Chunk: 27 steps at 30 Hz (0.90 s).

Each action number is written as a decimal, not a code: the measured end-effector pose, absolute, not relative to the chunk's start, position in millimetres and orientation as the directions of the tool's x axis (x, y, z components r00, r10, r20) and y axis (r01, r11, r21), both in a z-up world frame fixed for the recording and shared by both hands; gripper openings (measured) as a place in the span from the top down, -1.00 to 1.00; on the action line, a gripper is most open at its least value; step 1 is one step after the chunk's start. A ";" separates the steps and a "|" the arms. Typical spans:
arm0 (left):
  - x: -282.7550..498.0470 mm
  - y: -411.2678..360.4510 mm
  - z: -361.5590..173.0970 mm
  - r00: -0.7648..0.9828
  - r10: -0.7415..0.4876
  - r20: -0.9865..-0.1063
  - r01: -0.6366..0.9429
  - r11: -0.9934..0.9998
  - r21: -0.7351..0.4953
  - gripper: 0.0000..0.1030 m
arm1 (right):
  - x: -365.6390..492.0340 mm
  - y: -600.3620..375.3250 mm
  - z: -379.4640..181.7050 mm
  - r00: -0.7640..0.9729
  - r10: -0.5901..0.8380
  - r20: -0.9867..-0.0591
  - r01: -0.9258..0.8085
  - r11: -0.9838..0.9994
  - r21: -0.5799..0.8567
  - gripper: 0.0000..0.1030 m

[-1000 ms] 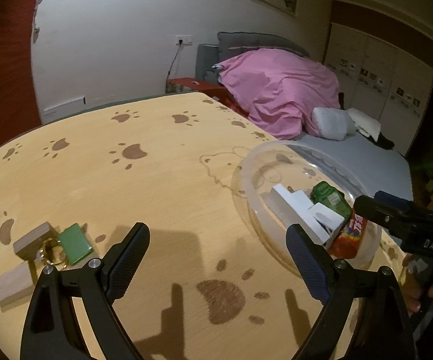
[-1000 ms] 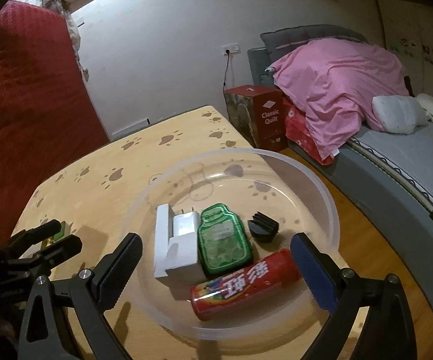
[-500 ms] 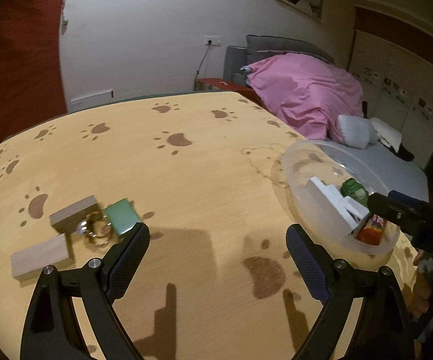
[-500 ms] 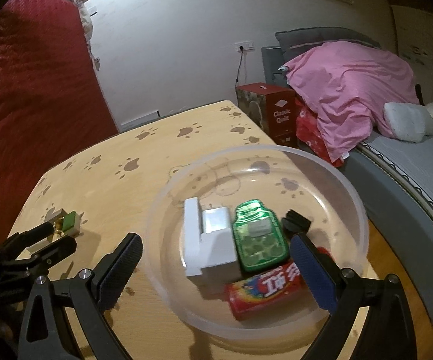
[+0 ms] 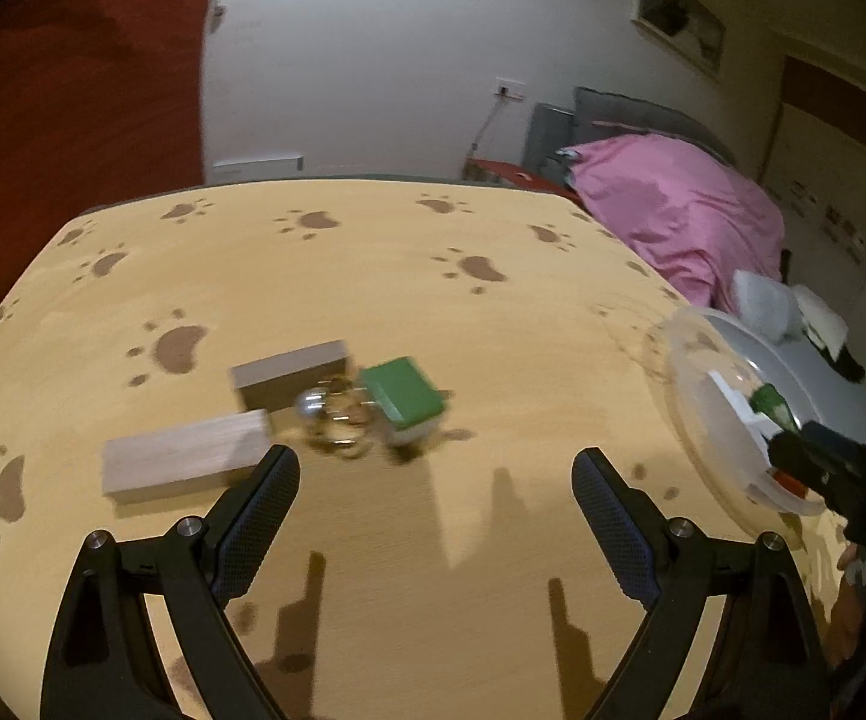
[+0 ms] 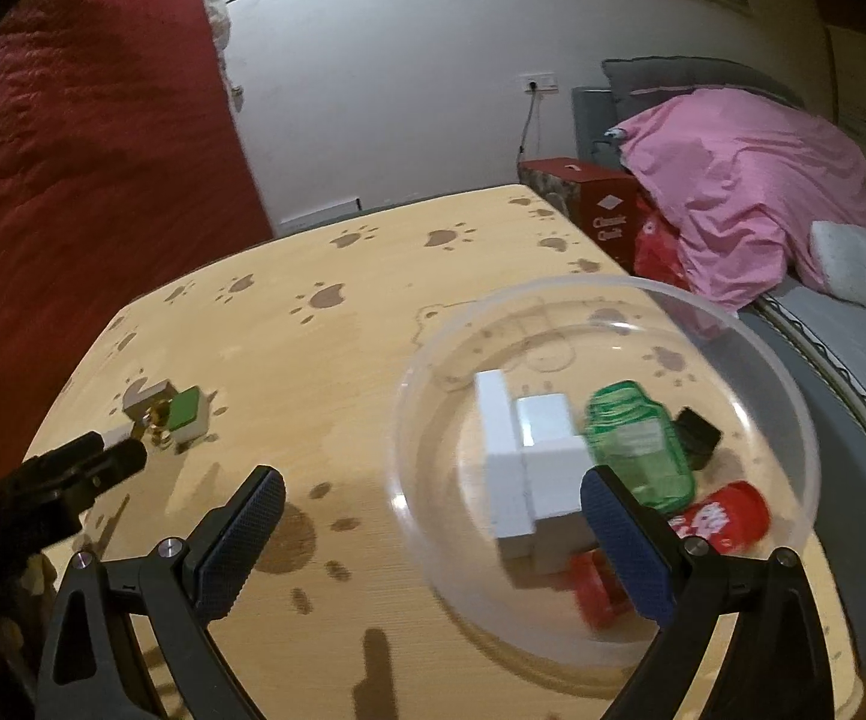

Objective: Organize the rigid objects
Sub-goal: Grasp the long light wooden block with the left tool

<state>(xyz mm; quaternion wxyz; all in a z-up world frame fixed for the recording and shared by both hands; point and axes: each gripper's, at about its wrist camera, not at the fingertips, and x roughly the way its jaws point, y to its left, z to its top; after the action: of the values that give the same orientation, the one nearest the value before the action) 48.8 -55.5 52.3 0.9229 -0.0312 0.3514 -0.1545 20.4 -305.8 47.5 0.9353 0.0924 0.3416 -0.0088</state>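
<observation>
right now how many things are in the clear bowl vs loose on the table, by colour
In the clear bowl:
white: 1, block
green: 1, bottle
black: 1, cap
red: 1, tube
On the table:
wood: 2, blocks
green: 1, box
metal: 1, key ring
Total: 8

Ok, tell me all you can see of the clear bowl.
The clear plastic bowl is round, wide and shallow, standing upright near the right edge of the paw-print table. Inside lie a white block, a green bottle, a small black piece and a red tube. Neither gripper touches it.
</observation>
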 end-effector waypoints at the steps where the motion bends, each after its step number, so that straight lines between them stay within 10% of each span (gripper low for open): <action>1: 48.9 -49.8 52.3 0.709 -0.299 -0.638 0.250 0.953 -0.168 -0.80 | 21.4 -301.9 47.4 0.765 0.054 -0.641 0.069 0.984 0.166 -0.96; 27: 87.6 22.5 20.9 0.674 -0.091 -0.733 -0.037 0.987 -0.156 -0.87 | 30.7 -242.1 39.7 0.726 0.159 -0.669 -0.080 0.986 0.148 -0.96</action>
<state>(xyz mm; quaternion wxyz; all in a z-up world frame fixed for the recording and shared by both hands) 87.6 22.5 20.9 0.9115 -0.0791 0.4034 -0.0146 30.7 -242.1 39.7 0.9274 0.0543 0.3644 0.0643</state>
